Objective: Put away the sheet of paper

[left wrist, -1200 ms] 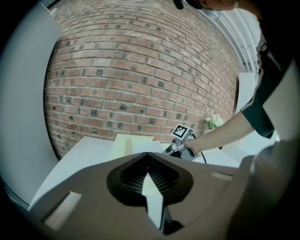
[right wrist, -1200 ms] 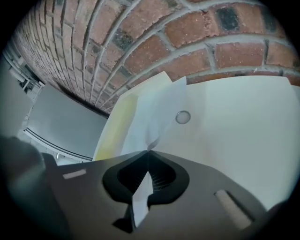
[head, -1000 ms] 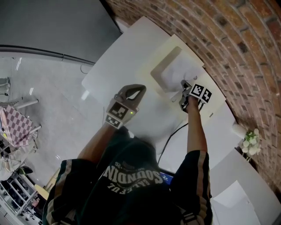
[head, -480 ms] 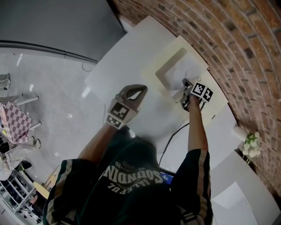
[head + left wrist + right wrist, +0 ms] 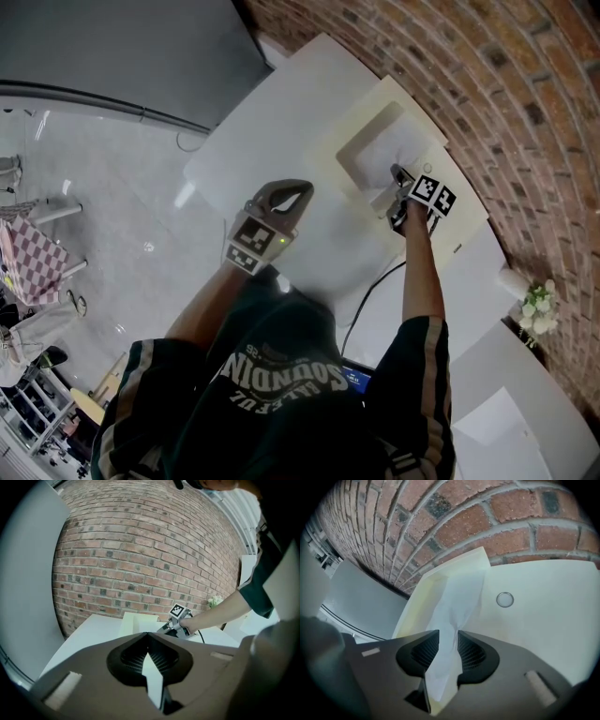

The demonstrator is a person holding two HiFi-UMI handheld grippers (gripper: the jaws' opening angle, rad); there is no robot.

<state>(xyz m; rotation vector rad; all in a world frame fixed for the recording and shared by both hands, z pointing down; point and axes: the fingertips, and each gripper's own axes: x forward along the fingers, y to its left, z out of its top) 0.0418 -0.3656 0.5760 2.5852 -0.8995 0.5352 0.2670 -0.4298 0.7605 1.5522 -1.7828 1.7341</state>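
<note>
Looking at the white table [image 5: 272, 131] by the brick wall [image 5: 525, 84]: a cream tray [image 5: 424, 124] sits on it, and the sheet of paper [image 5: 454, 602] lies crumpled in the tray's recess, its near end standing up between the jaws of the right gripper [image 5: 443, 637]. Those jaws have just been opening and the pads no longer clamp the paper. The left gripper [image 5: 148, 633] hangs closed and empty over the table. Risk, my read: the ribbed pads snag the crease on retreat and drag the sheet out of the recess.
</note>
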